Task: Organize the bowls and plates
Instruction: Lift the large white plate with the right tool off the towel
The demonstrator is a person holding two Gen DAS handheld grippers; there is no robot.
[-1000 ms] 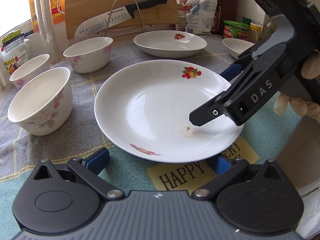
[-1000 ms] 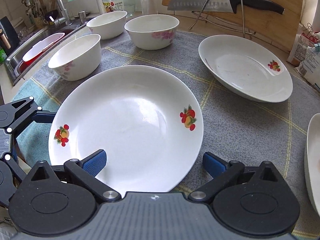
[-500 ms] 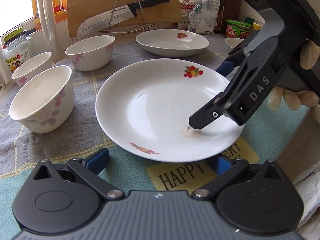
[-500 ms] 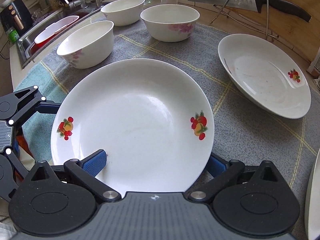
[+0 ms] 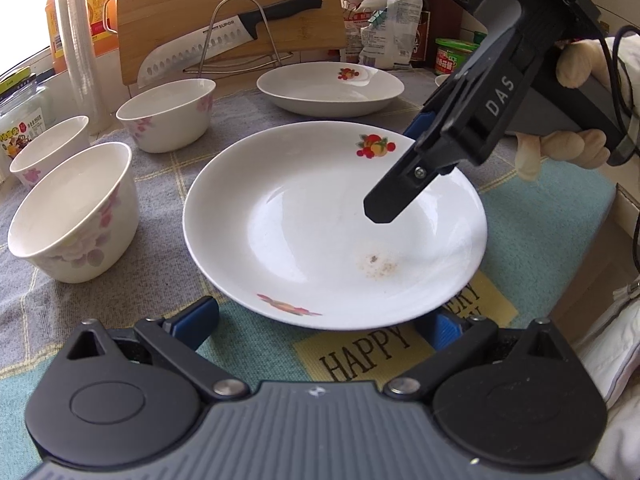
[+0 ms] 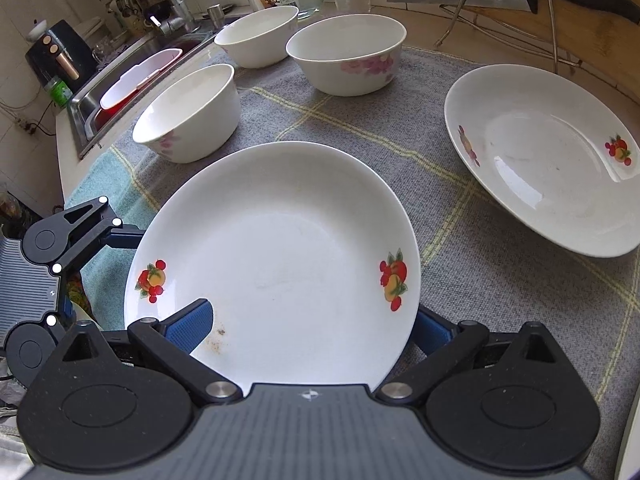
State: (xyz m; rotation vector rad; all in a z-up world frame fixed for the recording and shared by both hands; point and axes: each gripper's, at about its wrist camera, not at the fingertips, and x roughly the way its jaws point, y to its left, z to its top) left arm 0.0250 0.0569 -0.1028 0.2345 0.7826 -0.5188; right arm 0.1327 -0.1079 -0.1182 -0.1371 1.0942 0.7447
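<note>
Plates and bowls are sitting spread over a grey checked cloth (image 6: pixel 460 216) on the desk; nearest both cameras, a white plate (image 5: pixel 312 232) with fruit prints is lying in front of the left gripper (image 5: pixel 320 320), whose blue-padded fingers are standing wide apart on either side of the near rim, one pad clear of the plate and the other tucked under its edge, gripping nothing; the right gripper (image 6: pixel 308 324) is reaching over the same plate from the opposite side, one finger lying above the plate's inner surface and the other below its rim, though whether the pads are actually pressing on the china cannot be told from these views; a gloved hand (image 5: pixel 568 148) is holding that gripper's body; a small brown stain (image 5: pixel 376 264) is showing on the plate's inner surface near the right gripper's finger; a second plate (image 6: pixel 548 156) with the same fruit print is resting further back on the cloth, well apart from the first; three white bowls with pink flowers, one (image 5: pixel 72 212), another (image 5: pixel 168 114) and a third (image 5: pixel 48 152), are standing upright to the left; behind them a knife (image 5: pixel 228 40) is leaning on a wire rack against a wooden cutting board (image 5: pixel 224 0); a sink (image 6: pixel 120 88) is lying beyond the bowls in the right wrist view.
</note>
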